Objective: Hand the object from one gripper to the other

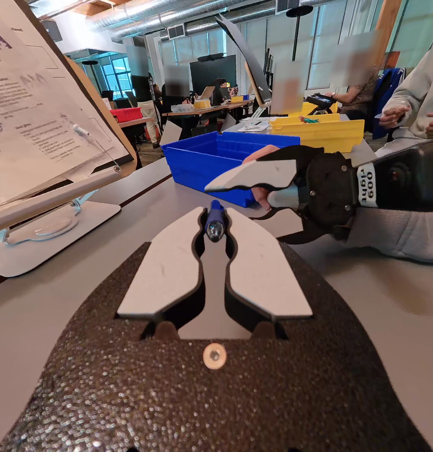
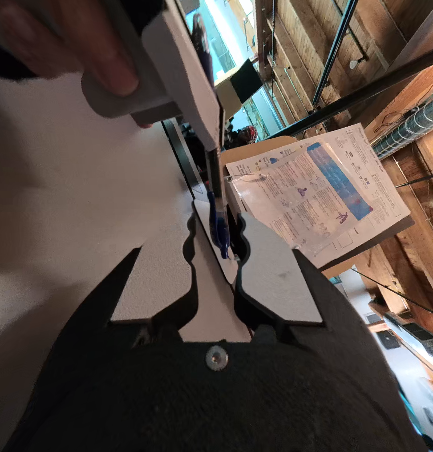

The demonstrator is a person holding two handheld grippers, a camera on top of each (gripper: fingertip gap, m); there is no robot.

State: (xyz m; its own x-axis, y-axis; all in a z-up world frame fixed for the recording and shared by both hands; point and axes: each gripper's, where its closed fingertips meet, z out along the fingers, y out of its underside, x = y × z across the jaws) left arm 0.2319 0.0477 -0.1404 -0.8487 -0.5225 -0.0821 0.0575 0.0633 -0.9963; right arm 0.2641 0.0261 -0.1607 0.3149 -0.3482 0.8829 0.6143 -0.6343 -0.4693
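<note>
A blue pen (image 1: 214, 225) is clamped lengthwise between the fingertips of my left gripper (image 1: 214, 211), just above the grey table (image 1: 357, 293). Its capped end sticks out past the tips. My right gripper (image 1: 230, 203) comes in from the right, turned on its side, with its jaws slightly apart at the pen's capped end. In the right wrist view the pen (image 2: 219, 227) lies in the gap of my right gripper (image 2: 216, 216), not squeezed. The left gripper's finger (image 2: 186, 85) reaches in from the top there.
A blue bin (image 1: 210, 156) stands just behind the grippers, with yellow bins (image 1: 320, 134) farther back. A document stand (image 1: 39, 97) with printed sheets fills the left; it also shows in the right wrist view (image 2: 320, 195). A person's sleeve (image 1: 418, 97) is at the right edge. Across from one pair of fingers to the other is roughly 5 cm.
</note>
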